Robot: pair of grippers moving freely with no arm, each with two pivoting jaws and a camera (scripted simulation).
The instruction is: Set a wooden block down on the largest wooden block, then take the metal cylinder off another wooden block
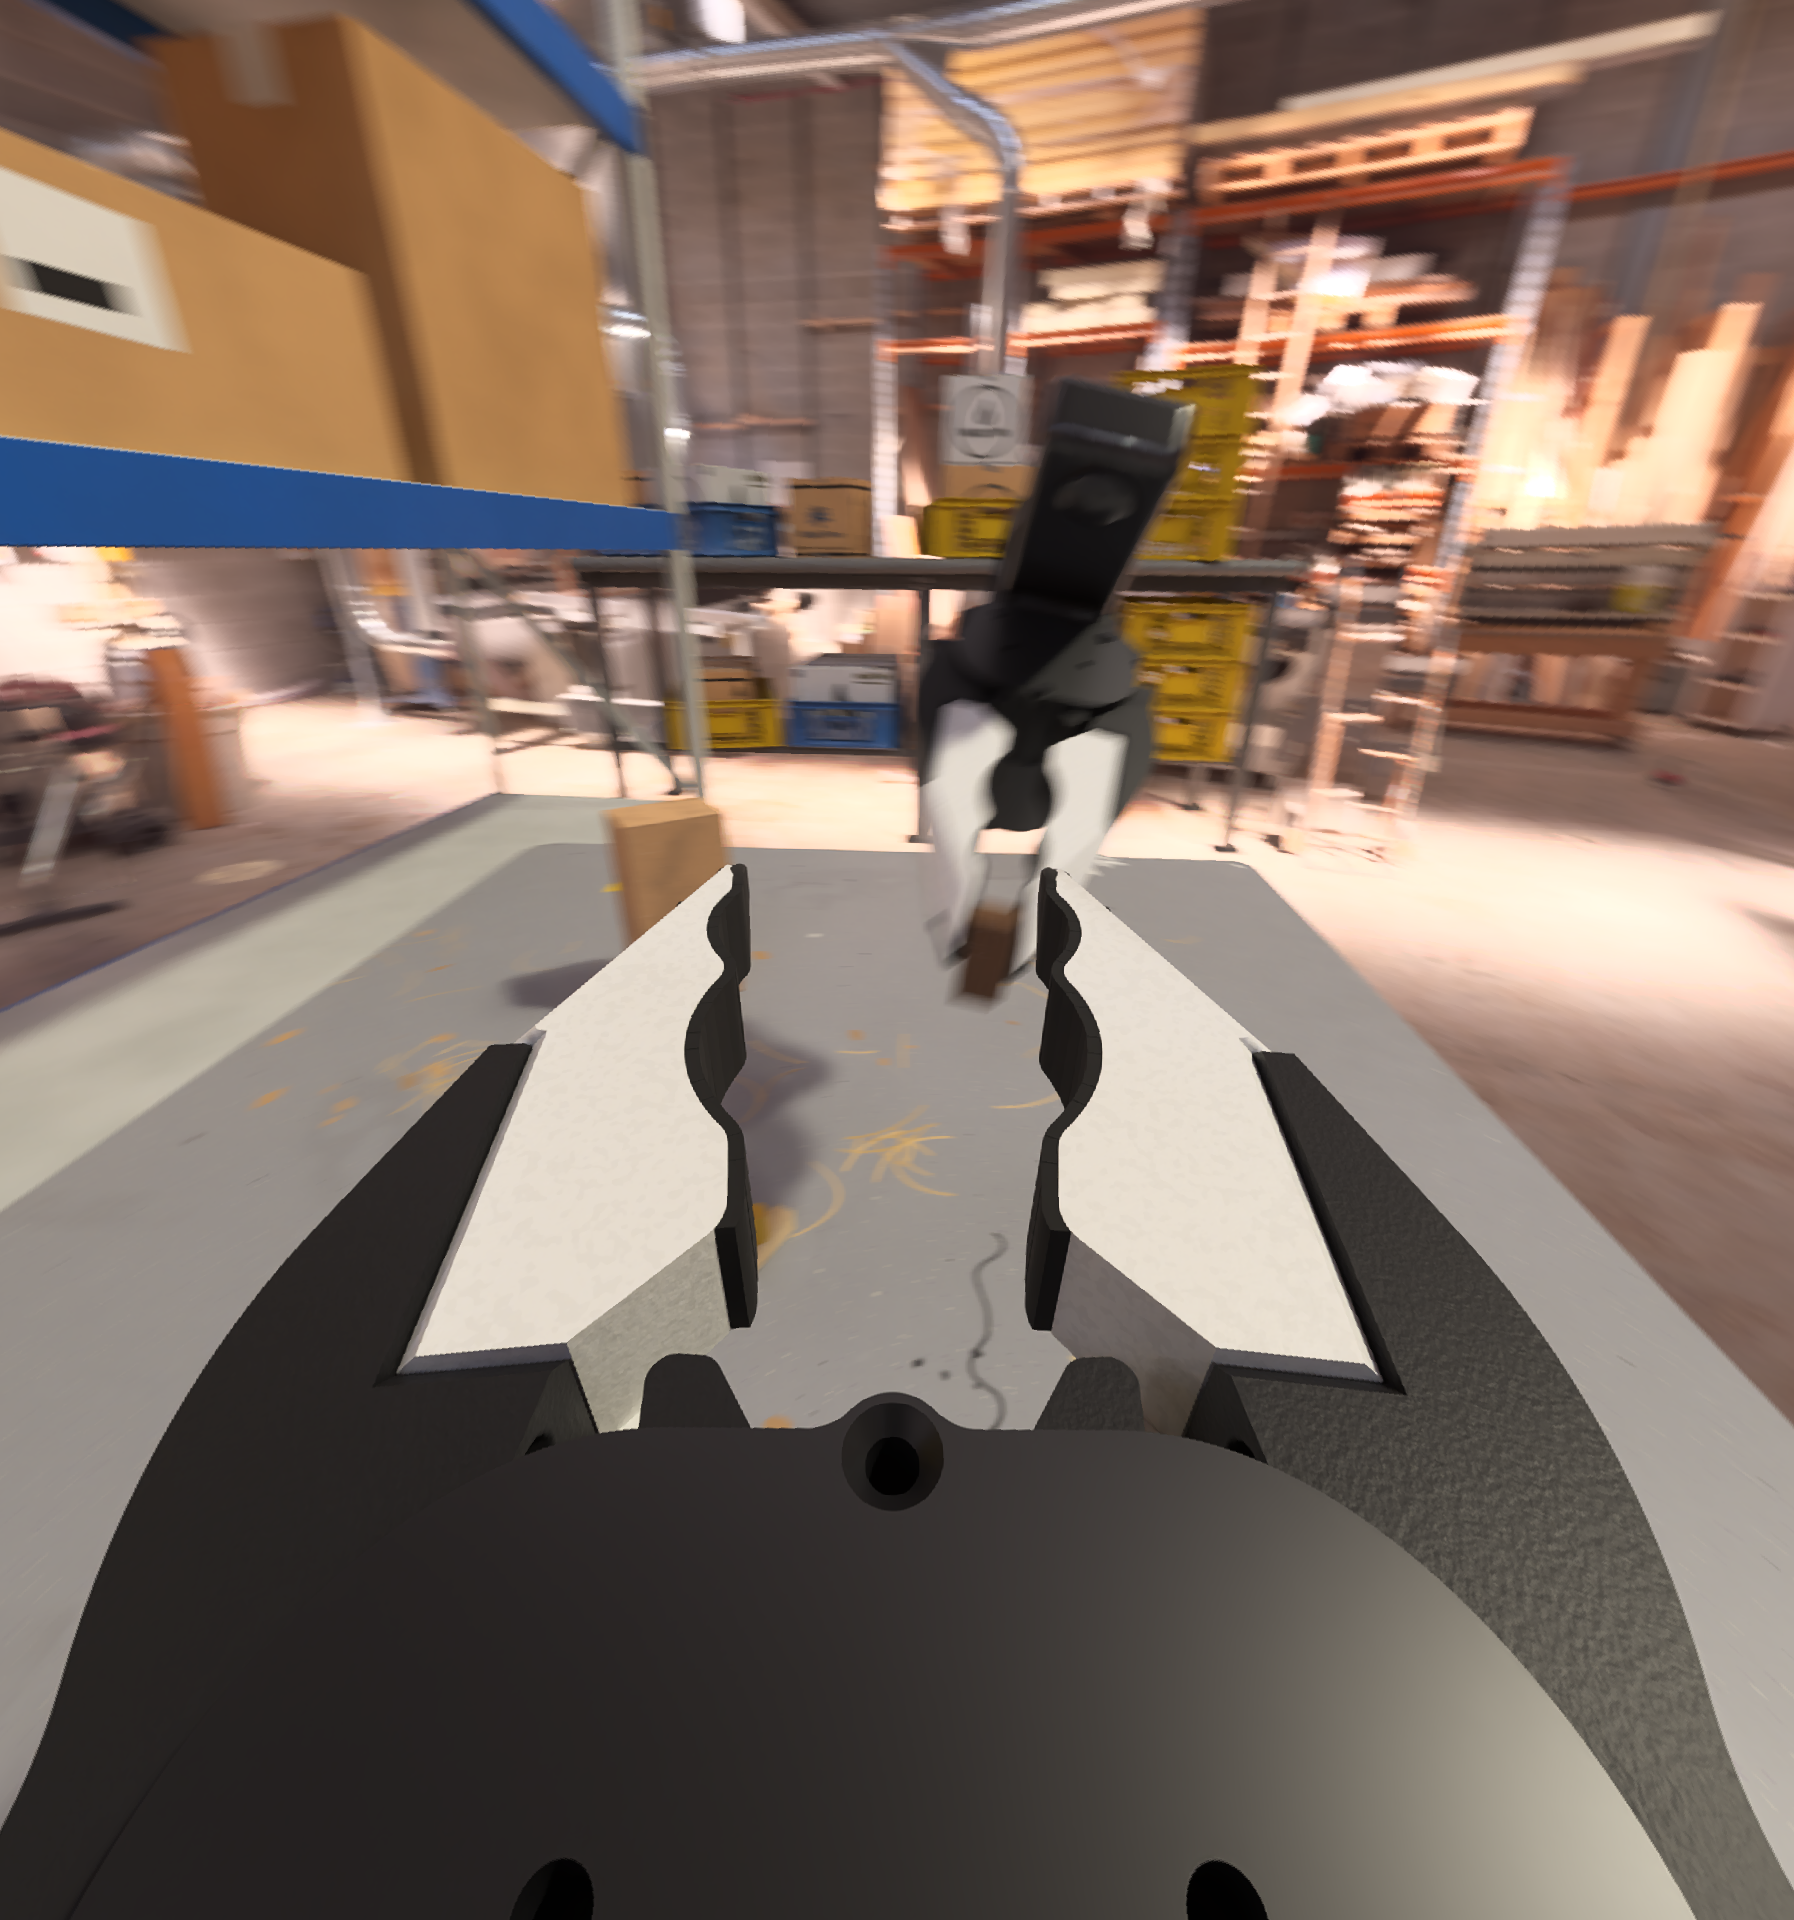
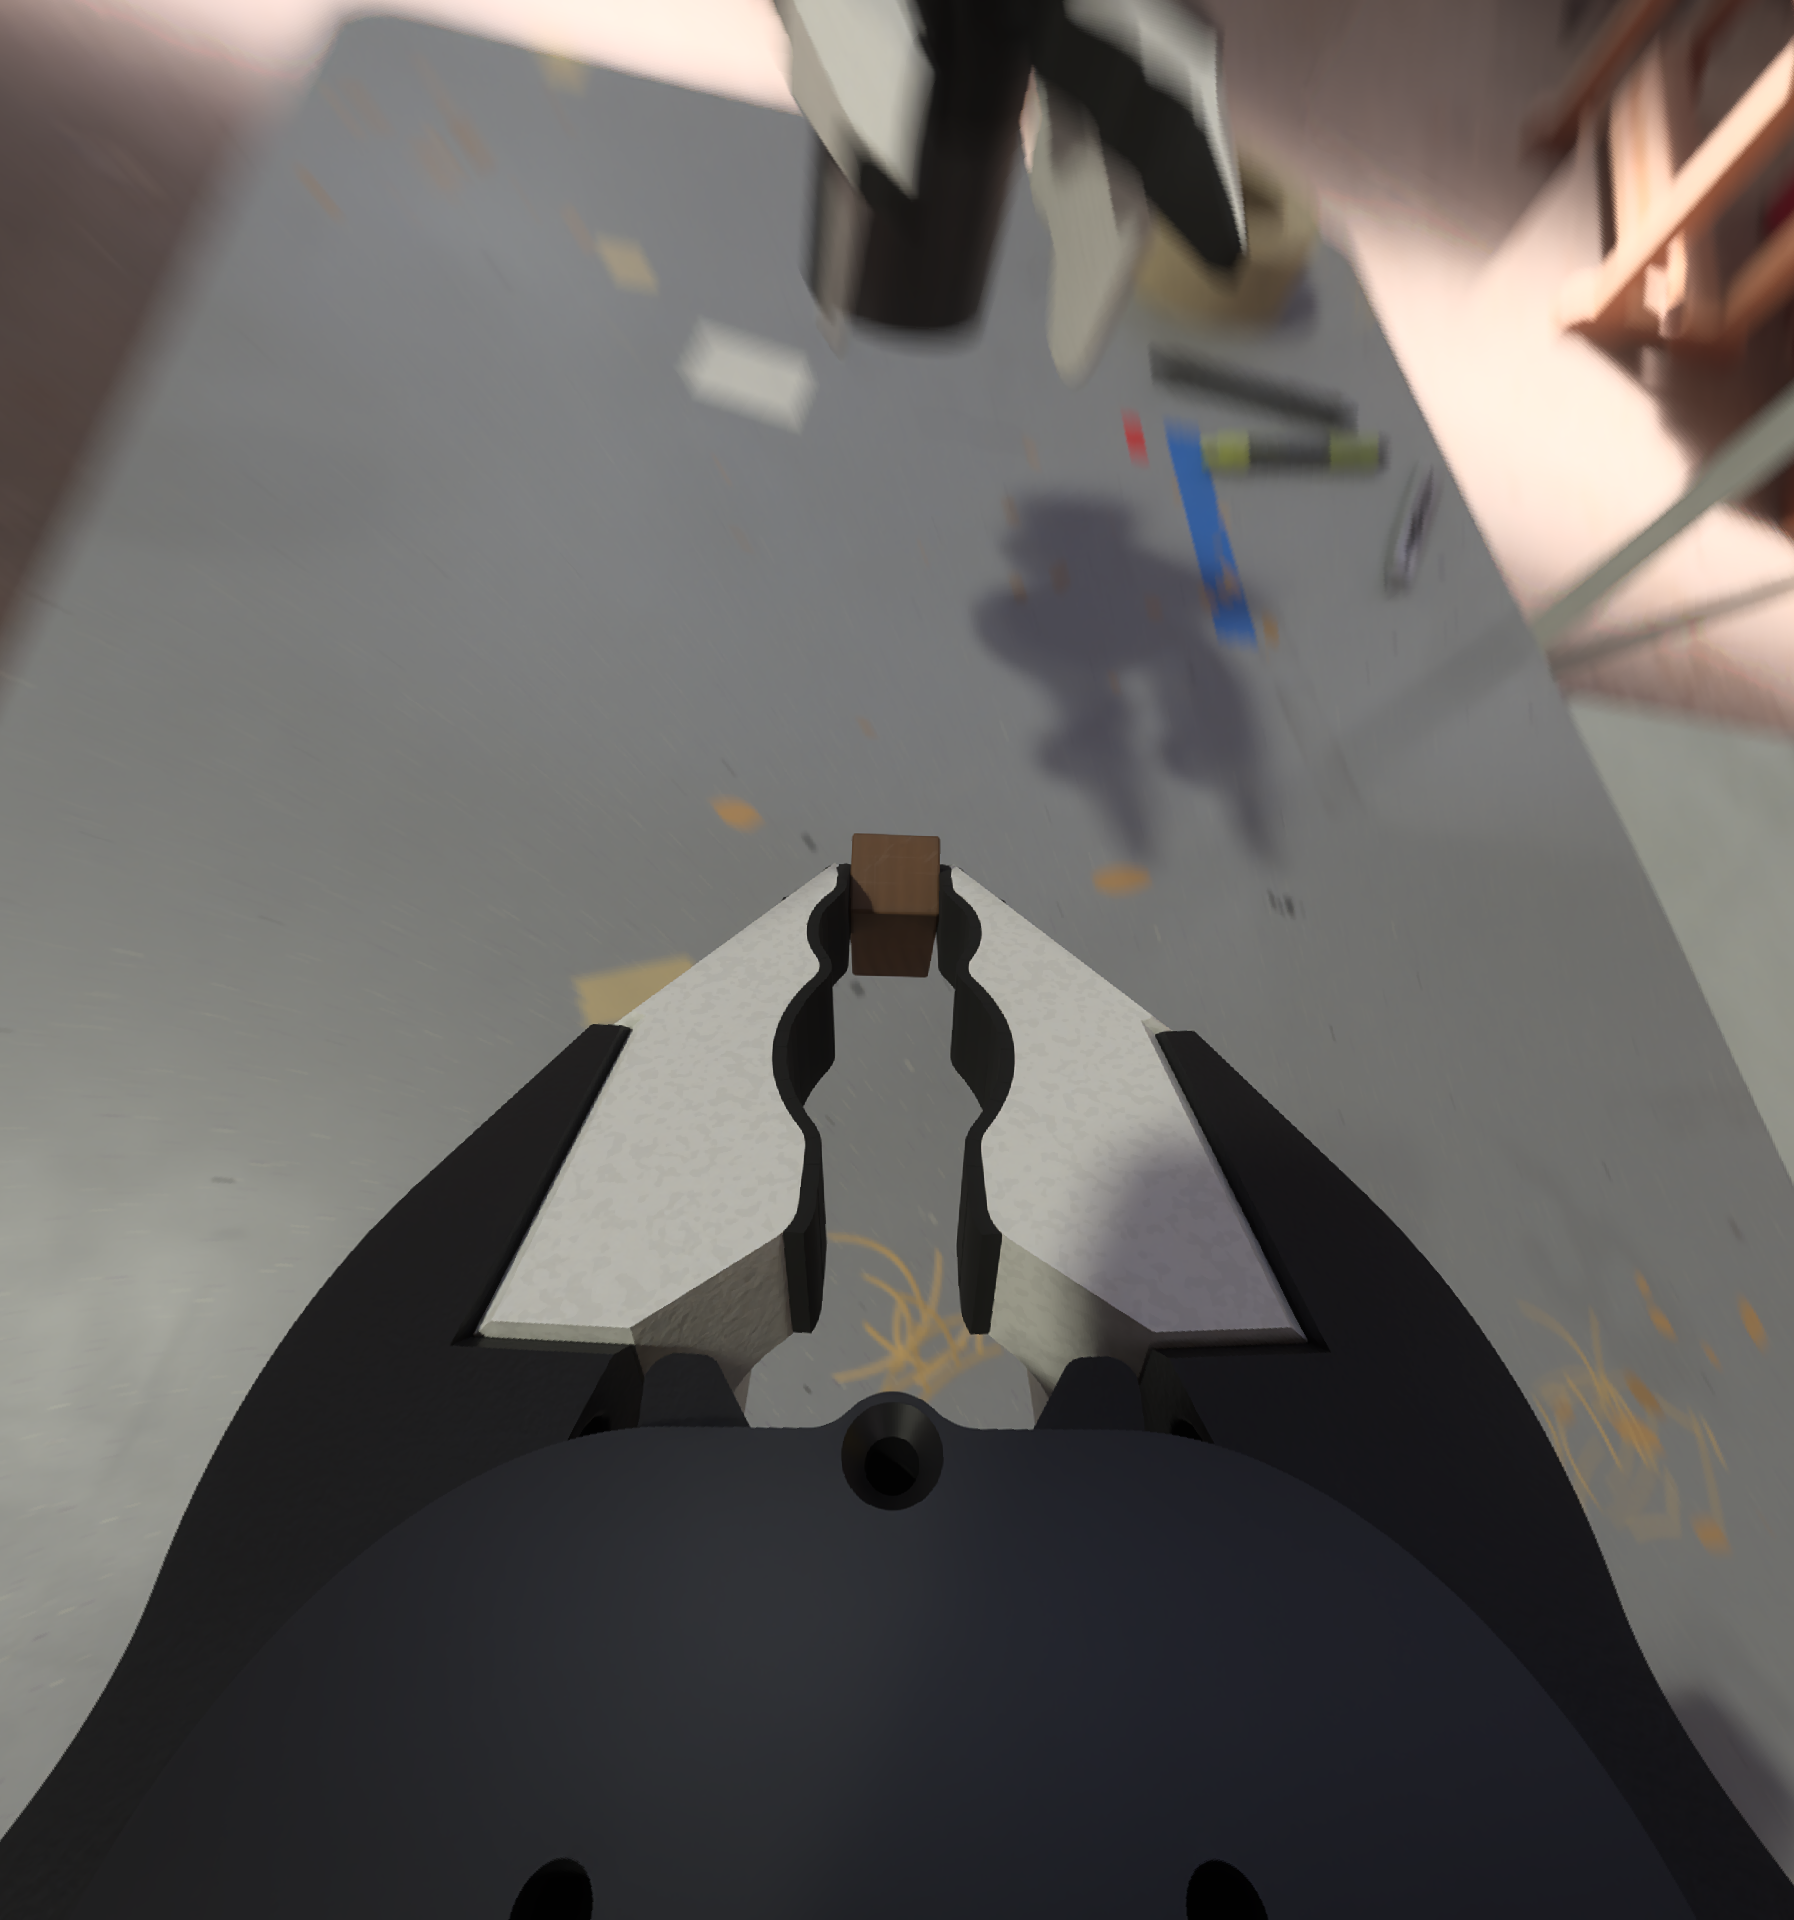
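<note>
My right gripper (image 2: 895, 883) is shut on a small dark brown wooden block (image 2: 893, 902), pinched at the fingertips above the grey table (image 2: 353, 727). The left wrist view shows this gripper (image 1: 984, 935) from the front, pointing down, with the small block (image 1: 986, 966) just above the table (image 1: 353, 1247). A bigger light wooden block (image 1: 664, 862) stands near the table's far left edge. My left gripper (image 1: 893, 894) is open and empty, level above the table, and shows blurred at the top of the right wrist view (image 2: 950, 338). No metal cylinder is in view.
In the right wrist view a small white box (image 2: 742, 374), a roll of tape (image 2: 1225, 260), a black pen (image 2: 1251, 390), a marker (image 2: 1288, 452) and a blue strip (image 2: 1210, 530) lie on the table's far part. Shelving and crates stand beyond the table.
</note>
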